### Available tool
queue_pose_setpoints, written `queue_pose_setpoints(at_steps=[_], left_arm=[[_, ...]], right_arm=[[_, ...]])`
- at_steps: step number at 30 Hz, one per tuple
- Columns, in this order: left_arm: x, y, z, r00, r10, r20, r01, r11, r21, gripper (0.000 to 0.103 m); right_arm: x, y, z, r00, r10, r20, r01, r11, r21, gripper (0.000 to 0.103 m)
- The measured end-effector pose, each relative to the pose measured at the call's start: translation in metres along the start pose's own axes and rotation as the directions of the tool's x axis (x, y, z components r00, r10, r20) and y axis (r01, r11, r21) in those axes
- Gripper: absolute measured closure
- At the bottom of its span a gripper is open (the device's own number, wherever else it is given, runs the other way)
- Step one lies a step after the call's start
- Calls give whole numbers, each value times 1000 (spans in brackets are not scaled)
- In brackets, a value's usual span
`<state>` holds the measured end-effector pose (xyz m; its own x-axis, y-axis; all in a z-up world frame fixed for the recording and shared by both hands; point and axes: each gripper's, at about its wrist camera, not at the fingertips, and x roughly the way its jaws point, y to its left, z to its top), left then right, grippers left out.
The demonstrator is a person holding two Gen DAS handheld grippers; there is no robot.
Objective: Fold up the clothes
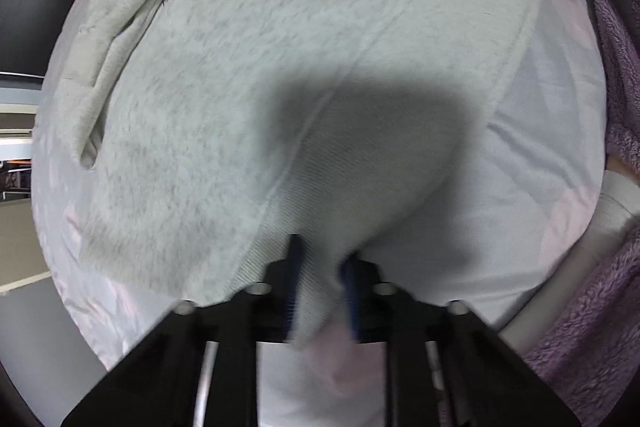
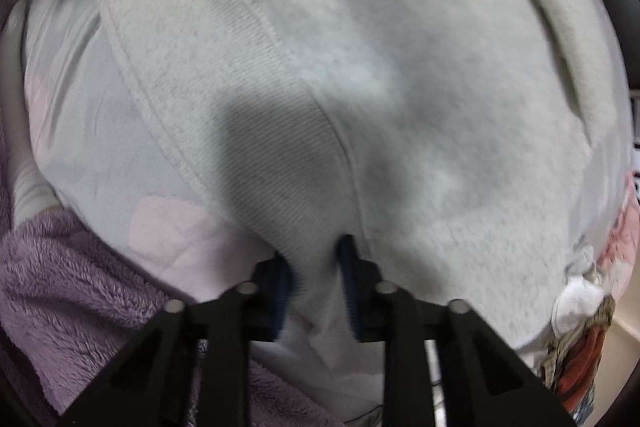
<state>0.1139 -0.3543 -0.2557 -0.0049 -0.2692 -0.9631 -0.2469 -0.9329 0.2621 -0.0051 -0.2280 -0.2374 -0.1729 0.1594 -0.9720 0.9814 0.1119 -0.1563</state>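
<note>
Pale sheeting [image 1: 540, 131] printed with faint pink patches covers the surface below me, with dark room beyond at the left view's edge. On it lies a light grey fleece sweatshirt [image 1: 248, 75], fuzzy lining up, with a sleeve or side panel [image 1: 120, 39] lying folded along its far left. I judge the fold is mid-way: one part looks turned in, but the ribbed hem [image 2: 280, 155] is raised in both claws and not yet laid over, so the main fold and smoothing remain.

My left gripper [image 1: 322, 267] is clenched on the ribbed hem, cloth bunched between its blue pads [image 1: 294, 279]. My right gripper [image 2: 316, 267] grips the same band likewise. The body spreads away ahead of both. A purple fleece garment [image 2: 72, 267] sits just beside the sheeting, nearest me.
</note>
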Motion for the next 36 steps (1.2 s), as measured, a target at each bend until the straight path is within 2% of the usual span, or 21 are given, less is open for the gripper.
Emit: queue_pose_setpoints(at_steps=[4, 9, 11, 13, 16, 18, 21, 23, 28, 31, 36], left_arm=[[-31, 4, -7, 998, 35, 53, -30, 995, -95, 96], [-90, 18, -29, 982, 89, 167, -48, 970, -237, 97], [-118, 21, -40, 967, 112, 227, -45, 958, -284, 97], [-145, 22, -54, 948, 139, 288, -38, 944, -328, 97], [-180, 19, -70, 914, 166, 371, -9, 921, -389, 97], [-200, 14, -75, 892, 182, 413, 7, 910, -416, 97], [-207, -6, -82, 878, 218, 426, -10, 899, -438, 97], [-206, -11, -90, 868, 246, 431, -16, 882, -471, 98], [-212, -10, -111, 828, 300, 473, 24, 825, -565, 98], [-223, -12, -118, 808, 328, 489, 25, 811, -585, 98], [-236, -13, -121, 798, 352, 489, 7, 806, -592, 101]], right_arm=[[-29, -10, -9, 996, -34, 87, 26, 995, 94, 92], [-91, -31, -34, 969, -86, 231, 32, 974, 226, 93], [-122, -38, -47, 949, -121, 293, 37, 960, 277, 93], [-149, -19, -66, 917, -176, 358, 51, 942, 331, 93], [-176, -9, -90, 865, -249, 436, 49, 906, 421, 93], [-184, -4, -108, 839, -266, 475, 0, 873, 488, 93], [-184, 8, -133, 807, -279, 520, -86, 816, 571, 93], [-187, 19, -144, 780, -321, 538, -106, 779, 618, 94], [-211, 37, -175, 704, -385, 598, -162, 732, 662, 99], [-223, 42, -191, 668, -438, 601, -145, 716, 683, 101], [-225, 41, -199, 660, -436, 612, -159, 715, 681, 103]])
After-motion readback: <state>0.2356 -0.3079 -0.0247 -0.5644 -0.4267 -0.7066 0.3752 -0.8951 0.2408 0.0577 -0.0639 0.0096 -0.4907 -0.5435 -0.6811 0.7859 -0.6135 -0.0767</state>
